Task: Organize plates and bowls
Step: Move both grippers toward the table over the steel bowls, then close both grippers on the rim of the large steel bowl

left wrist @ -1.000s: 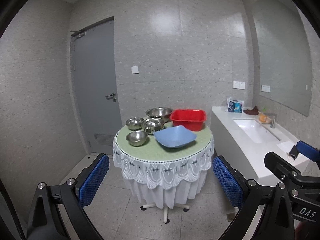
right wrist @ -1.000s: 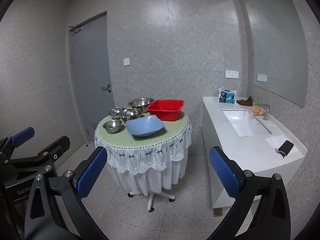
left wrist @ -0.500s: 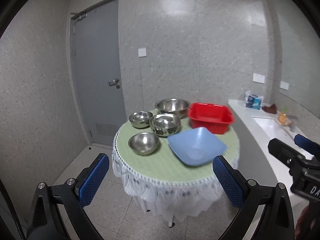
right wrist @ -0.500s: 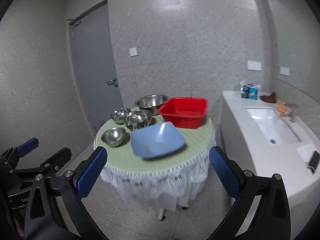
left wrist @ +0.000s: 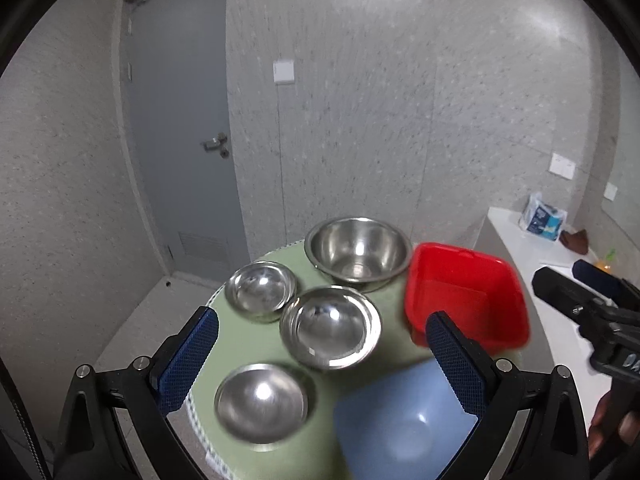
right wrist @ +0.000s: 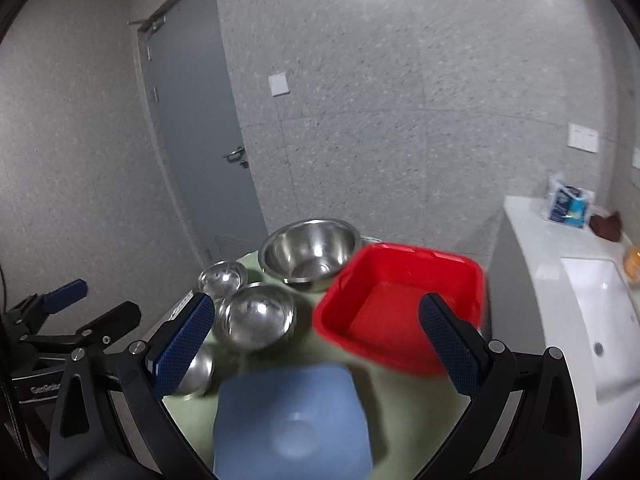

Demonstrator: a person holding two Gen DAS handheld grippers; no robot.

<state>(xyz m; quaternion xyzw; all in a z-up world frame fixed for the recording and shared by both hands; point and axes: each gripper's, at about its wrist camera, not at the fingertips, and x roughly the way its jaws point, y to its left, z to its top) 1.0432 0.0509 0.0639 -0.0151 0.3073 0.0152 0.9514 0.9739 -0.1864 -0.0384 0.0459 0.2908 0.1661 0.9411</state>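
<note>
Above the green table (left wrist: 256, 344), both tongs, left (left wrist: 322, 354) and right (right wrist: 316, 340), have come closer to the bowls, spread apart and empty

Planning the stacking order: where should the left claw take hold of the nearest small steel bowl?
Probably the near rim of the small steel bowl, from above: it sits upright and open, its rounded wall offers no flat sides, and that edge faces the open left claw.

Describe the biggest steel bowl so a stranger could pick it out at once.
Find the round table with the green cloth. At its far edge, toward the wall, the largest steel bowl stands just left of the red square tub. It is wider and deeper than the three other steel bowls, all nearer the camera.
</note>
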